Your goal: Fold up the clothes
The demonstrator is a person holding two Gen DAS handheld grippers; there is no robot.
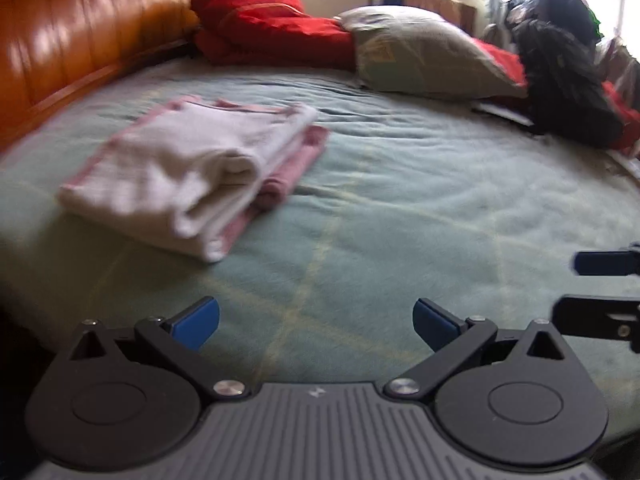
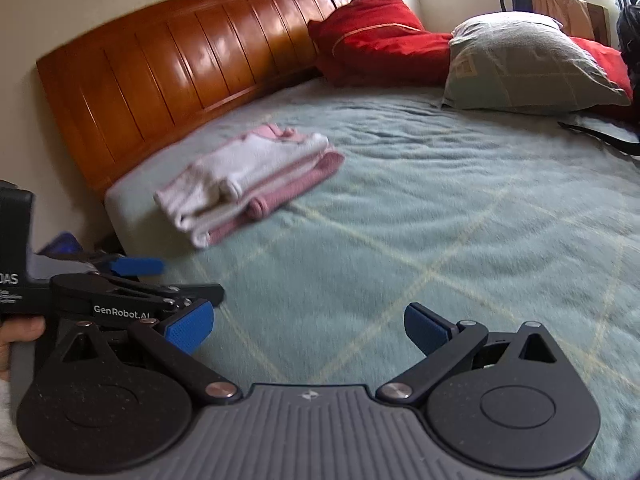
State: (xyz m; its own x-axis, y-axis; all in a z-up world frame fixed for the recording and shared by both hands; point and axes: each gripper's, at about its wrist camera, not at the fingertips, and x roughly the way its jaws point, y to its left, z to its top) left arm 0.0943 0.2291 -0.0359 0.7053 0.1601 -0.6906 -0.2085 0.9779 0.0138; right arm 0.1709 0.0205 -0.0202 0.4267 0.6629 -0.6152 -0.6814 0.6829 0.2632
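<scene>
Both jaws spread, folded clothes [image 1: 192, 176] well ahead-left

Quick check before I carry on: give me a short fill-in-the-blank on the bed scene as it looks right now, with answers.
1. The folded white and pink garment lies on the pale green blanket near the wooden ____.
2. The jaws of the left gripper and the right gripper are both ____.
3. Neither gripper holds any ____.
4. The grey-green pillow lies beside a cushion coloured ____.

Answers: headboard; open; clothing; red
</scene>
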